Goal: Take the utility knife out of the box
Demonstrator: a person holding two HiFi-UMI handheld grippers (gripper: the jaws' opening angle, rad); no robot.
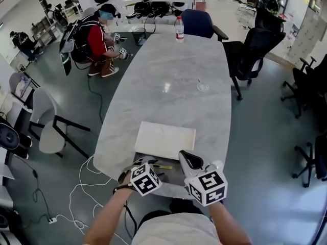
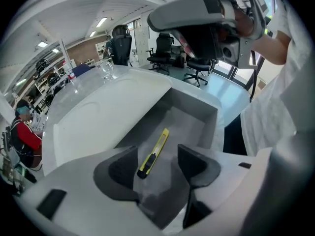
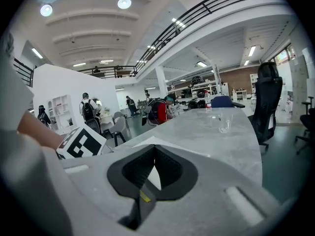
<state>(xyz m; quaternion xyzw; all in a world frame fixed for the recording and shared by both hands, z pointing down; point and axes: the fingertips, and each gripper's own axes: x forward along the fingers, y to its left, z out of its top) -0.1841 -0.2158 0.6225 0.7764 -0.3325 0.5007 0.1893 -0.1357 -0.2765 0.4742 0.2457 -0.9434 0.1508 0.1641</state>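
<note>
**Left gripper view: knife framed between parted jaws, not yet gripped**

Left gripper view showed the utility knife (image 2: pixel 154 152) lying flat on the grey floor of the open box (image 2: pixel 197 104), which sat at the near edge of the desk (image 1: pixel 173 75). The left gripper (image 2: pixel 157 150) was released, its jaws spread to either side of the knife's dark end and closed on nothing. The right gripper (image 3: pixel 154 151) was clenched, tips together and empty, held beside the box.

The knife's long axis ran away from the left gripper at a slight slant: the dark slider end lay nearest the jaws and the yellow end pointed toward the box's far wall. Whether the blade was out could not be told.

It looked light, stiff and thin, with a smooth plastic body likely to slip or pivot. The soundest hold seemed to be across its narrow width near the slider, with the jaws lowered close to the floor.
</note>
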